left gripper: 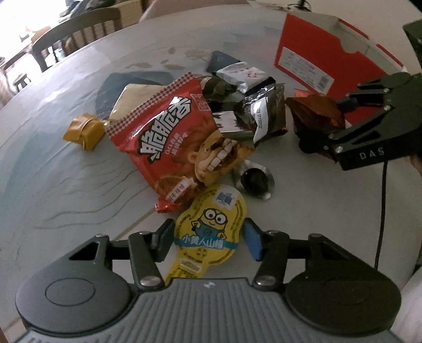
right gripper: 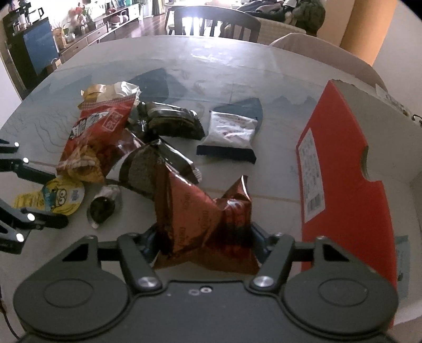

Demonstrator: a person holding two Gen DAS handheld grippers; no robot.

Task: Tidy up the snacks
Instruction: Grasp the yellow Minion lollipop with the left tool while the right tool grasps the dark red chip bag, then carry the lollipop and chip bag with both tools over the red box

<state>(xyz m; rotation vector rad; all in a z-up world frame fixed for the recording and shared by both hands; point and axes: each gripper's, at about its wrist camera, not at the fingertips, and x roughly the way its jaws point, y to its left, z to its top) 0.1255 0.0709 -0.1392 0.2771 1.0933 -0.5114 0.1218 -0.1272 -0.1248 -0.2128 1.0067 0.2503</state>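
A pile of snacks lies on the table. My left gripper is open, its fingers on either side of a yellow Minion packet, not closed on it; that packet also shows in the right wrist view. My right gripper is shut on a dark red-brown crinkled snack bag, also seen in the left wrist view. A big red chip bag lies in the middle of the pile. An open red-and-white cardboard box stands at the right.
A yellow wrapped candy, dark foil packets, a white packet and a small round foil cup lie around the pile. Chairs stand beyond the table's far edge.
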